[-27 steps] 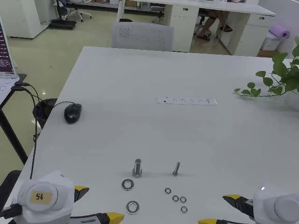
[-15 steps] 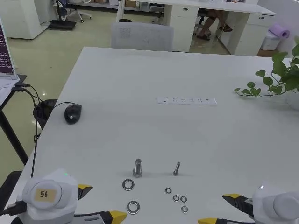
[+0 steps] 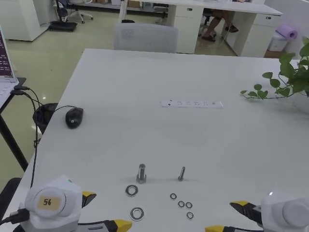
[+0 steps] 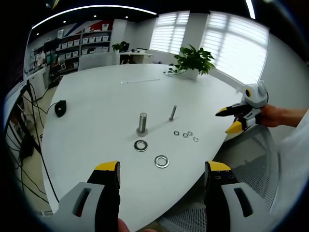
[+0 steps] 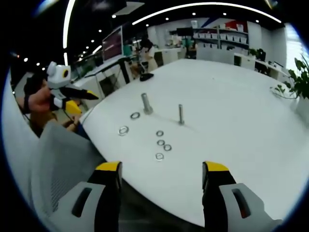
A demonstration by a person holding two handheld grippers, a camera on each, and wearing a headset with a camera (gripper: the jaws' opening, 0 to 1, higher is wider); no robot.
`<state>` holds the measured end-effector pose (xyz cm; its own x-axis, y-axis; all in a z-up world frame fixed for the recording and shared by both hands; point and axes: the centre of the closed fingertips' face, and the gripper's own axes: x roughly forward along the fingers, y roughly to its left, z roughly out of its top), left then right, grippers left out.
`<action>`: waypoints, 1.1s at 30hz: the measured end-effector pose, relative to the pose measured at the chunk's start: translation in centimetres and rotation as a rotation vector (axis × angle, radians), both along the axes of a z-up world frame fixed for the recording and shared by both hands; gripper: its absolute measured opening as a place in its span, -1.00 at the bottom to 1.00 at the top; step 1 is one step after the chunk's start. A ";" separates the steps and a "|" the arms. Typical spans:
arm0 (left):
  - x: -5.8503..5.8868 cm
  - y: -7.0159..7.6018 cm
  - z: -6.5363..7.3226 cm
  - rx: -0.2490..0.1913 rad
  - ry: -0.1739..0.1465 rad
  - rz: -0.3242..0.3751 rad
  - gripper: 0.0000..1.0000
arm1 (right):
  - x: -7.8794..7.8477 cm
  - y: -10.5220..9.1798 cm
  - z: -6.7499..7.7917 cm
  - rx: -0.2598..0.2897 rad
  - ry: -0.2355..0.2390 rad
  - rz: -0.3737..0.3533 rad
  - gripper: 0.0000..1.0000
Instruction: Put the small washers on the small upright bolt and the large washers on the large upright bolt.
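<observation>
Left gripper (image 4: 161, 169) and right gripper (image 5: 161, 169) both hung wide open, empty. Four small silver washers (image 3: 181, 204) sat flat on the white desk (image 3: 145, 87) near the small upright bolt (image 3: 181, 173), two large silver washers (image 3: 131, 190) by the large upright bolt (image 3: 141, 173). Probably light, thin, slippery; I'd pinch across the rim.

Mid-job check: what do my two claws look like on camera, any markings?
Both have rounded white housings and black jaws tipped in yellow. The left claw carries a yellow tag reading 56 and a black cable; the right claw looks plain white.
</observation>
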<state>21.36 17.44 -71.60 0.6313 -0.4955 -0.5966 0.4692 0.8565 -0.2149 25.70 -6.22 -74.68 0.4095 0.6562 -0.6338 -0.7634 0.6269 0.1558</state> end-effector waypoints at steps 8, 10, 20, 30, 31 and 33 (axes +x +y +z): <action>-0.1 -0.1 -0.1 -0.001 0.002 -0.007 0.42 | -0.3 0.2 -0.1 -0.006 0.006 0.007 0.37; -0.1 0.0 -0.1 -0.001 0.001 -0.007 0.42 | -0.3 0.2 -0.2 -0.007 0.007 0.007 0.35; -0.1 0.4 0.0 -0.001 0.000 0.016 0.42 | 0.0 -0.3 -0.3 -0.017 0.016 0.009 0.35; 0.0 0.1 -0.1 0.003 -0.008 -0.007 0.41 | 0.3 -0.9 -0.7 -0.024 0.016 0.003 0.10; 0.2 0.2 0.0 0.001 -0.010 0.000 0.41 | 0.5 -1.0 -0.6 -0.023 0.013 0.001 0.06; 0.4 0.2 0.3 -0.006 -0.014 0.014 0.41 | 0.9 -0.8 -0.5 -0.032 0.008 0.016 0.04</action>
<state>21.72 17.66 -71.32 0.6466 -0.4900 -0.5846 0.4605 0.8617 -0.2130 26.64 -6.99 -75.14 0.3941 0.6416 -0.6581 -0.7719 0.6197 0.1418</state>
